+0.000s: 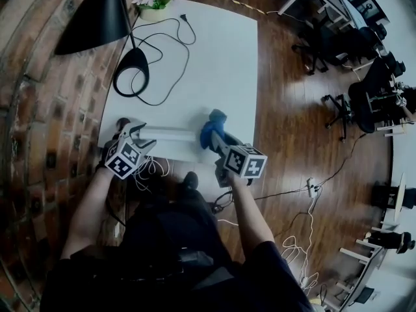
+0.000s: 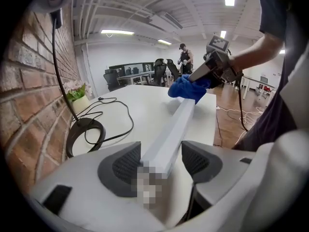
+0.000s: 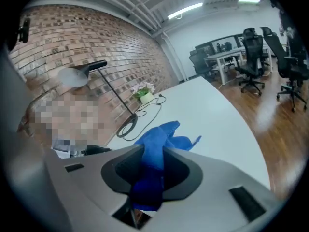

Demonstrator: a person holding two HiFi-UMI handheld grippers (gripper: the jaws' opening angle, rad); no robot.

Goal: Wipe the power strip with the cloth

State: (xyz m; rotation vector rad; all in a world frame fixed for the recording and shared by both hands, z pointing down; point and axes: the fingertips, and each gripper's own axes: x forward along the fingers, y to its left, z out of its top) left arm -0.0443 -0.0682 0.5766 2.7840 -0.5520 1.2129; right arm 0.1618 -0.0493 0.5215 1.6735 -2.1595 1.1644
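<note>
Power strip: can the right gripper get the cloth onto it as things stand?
Probably yes: the right gripper, shut on the cloth, seems to have it against the power strip's right end, with nothing between. The left gripper clamps the other end.

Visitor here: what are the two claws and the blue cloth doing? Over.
Left gripper clamps one end of power strip. Right gripper pinches cloth, resting on strip's other end. Lamp base sits apart, not blocking.

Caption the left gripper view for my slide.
Left gripper clamps the near end of the white power strip; right gripper holds the blue cloth at its far end.
</note>
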